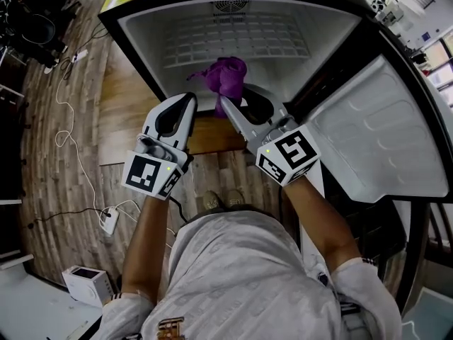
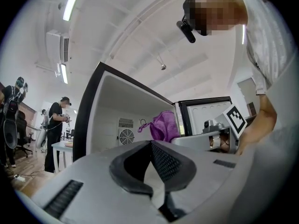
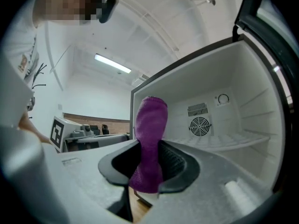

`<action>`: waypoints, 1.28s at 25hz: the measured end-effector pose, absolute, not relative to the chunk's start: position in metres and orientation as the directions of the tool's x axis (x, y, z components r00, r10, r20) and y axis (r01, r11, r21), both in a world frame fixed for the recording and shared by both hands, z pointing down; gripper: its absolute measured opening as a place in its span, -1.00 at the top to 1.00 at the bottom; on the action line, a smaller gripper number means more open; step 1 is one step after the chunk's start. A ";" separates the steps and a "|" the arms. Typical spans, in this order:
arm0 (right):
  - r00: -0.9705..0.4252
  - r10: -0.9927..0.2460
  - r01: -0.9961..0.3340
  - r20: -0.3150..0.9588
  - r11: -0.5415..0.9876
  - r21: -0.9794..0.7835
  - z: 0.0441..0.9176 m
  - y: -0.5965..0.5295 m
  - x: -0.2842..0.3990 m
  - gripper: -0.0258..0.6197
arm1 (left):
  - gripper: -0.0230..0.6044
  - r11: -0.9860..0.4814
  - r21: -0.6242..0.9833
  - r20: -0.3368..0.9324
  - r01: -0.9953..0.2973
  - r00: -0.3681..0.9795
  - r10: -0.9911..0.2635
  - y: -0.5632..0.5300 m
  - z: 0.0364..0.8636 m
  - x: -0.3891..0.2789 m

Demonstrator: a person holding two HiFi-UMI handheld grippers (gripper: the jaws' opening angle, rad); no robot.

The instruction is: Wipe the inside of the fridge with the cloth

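I'm pinching the fuzzy purple cloth (image 1: pixel 228 76) in my right gripper (image 1: pixel 224 100) jaws, pointing lengthwise into the fridge (image 1: pixel 141 37); left gripper (image 1: pixel 190 97) jaws are sitting closed, empty.

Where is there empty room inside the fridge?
The ribbed shelf is bare, from the fan vent to both fridge walls. Crowded only at the front, where the left gripper, right gripper and cloth sit.

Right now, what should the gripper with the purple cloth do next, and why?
Probably ease the right gripper forward until the purple cloth presses on the fridge inner wall. Its jaws are shut on the cloth, the door stands open, and the cloth seems to hang in the opening, touching no wall.
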State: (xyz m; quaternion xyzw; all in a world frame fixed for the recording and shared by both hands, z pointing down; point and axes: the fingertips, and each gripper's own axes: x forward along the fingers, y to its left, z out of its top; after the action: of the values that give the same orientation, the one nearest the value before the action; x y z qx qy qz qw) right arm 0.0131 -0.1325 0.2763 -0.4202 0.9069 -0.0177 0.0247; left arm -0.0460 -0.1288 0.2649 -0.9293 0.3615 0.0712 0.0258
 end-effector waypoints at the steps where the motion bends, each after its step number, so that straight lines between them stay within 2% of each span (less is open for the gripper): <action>1: -0.647 -0.762 -0.759 -0.037 0.648 -0.057 0.275 -0.132 0.014 0.58 | 0.93 -0.738 0.002 -0.151 -0.675 0.730 -0.667 -0.129 0.264 -0.046; 14: -0.649 -0.758 -0.752 -0.067 0.652 -0.101 0.275 -0.125 0.014 0.59 | 0.93 -0.746 -0.013 -0.151 -0.666 0.739 -0.656 -0.126 0.259 -0.038; 32: -0.656 -0.751 -0.747 -0.075 0.660 -0.075 0.272 -0.121 0.012 0.60 | 0.93 -0.748 -0.012 -0.156 -0.664 0.740 -0.655 -0.125 0.259 -0.039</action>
State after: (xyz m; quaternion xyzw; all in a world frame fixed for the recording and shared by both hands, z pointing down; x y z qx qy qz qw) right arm 0.0116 -0.1206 0.2722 -0.4118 0.9097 -0.0190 0.0497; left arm -0.0392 -0.1251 0.2588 -0.9321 0.3537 0.0710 0.0331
